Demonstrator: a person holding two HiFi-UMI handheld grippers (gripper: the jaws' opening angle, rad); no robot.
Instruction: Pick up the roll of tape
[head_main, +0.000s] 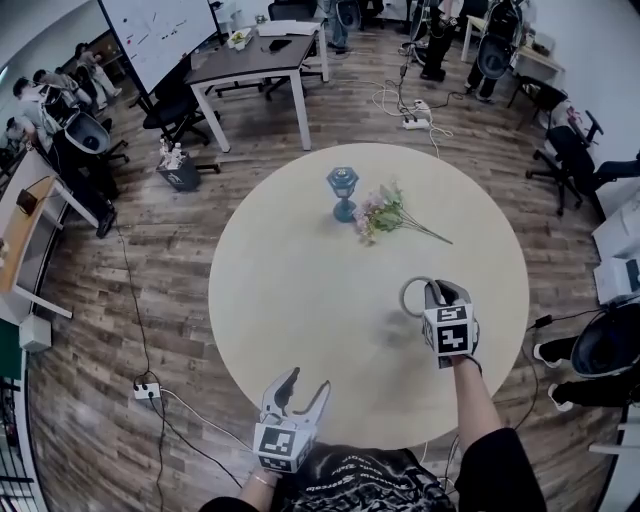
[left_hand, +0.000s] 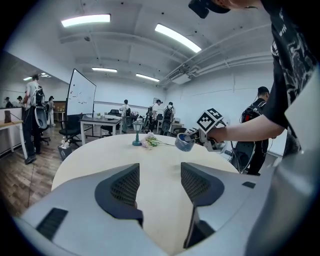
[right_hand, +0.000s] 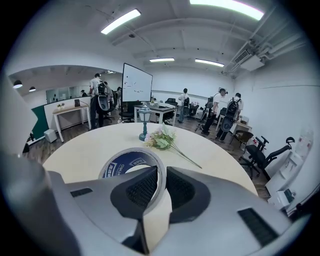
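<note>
The roll of tape, a pale ring with a blue printed core, hangs above the round table with my right gripper shut on its wall, one jaw inside the ring and one outside. From the head view the tape sits just left of my right gripper at the table's right side. The left gripper view catches the tape lifted off the tabletop. My left gripper stands open and empty near the table's front edge.
A small teal lantern and a bunch of pale flowers lie at the far middle of the table. Desks, office chairs, a whiteboard and several people stand around the room. Cables trail on the wood floor.
</note>
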